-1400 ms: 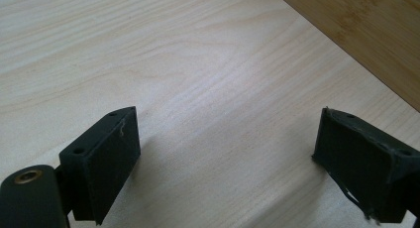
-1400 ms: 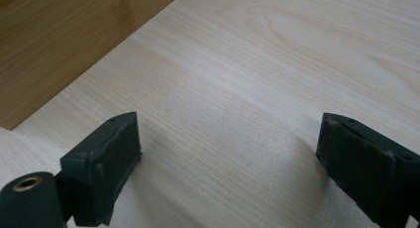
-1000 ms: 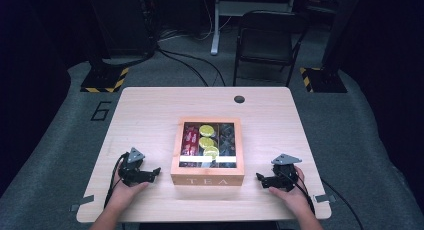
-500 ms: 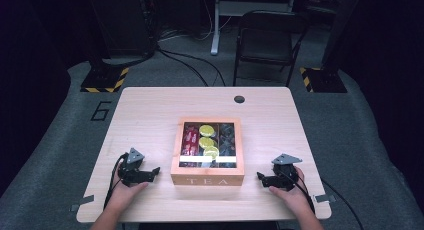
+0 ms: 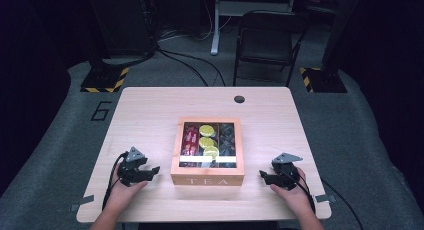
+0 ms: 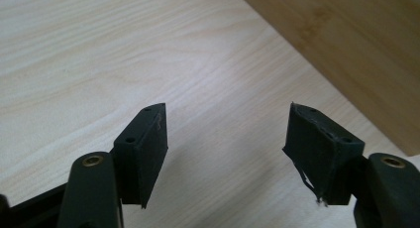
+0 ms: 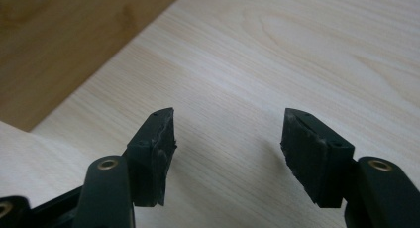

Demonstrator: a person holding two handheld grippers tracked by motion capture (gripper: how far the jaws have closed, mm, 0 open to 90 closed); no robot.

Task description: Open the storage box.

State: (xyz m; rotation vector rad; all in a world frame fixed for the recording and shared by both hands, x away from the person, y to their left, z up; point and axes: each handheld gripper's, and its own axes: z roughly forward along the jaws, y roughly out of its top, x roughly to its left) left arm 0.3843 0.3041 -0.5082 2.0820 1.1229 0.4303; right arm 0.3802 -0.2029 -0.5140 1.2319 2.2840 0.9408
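Observation:
A wooden tea box (image 5: pixel 207 152) marked TEA stands in the middle of the light wood table (image 5: pixel 150 115). Through its clear lid I see red packets, yellow-green round packets and dark ones in separate compartments. My left gripper (image 5: pixel 154 170) rests on the table just left of the box, open, nothing between its jaws. In the left gripper view (image 6: pixel 228 139) the box's side (image 6: pixel 346 49) lies at the upper right. My right gripper (image 5: pixel 262 176) rests right of the box, also open and empty. The right gripper view (image 7: pixel 228 139) has the box wall (image 7: pixel 59 44) at the upper left.
A round cable hole (image 5: pixel 239 99) sits near the table's far edge. Behind the table stand a dark folding chair (image 5: pixel 265 42) and black stands with yellow-black striped bases (image 5: pixel 105 79). Cables trail on the grey floor. A "6" (image 5: pixel 101 111) is marked on the floor at left.

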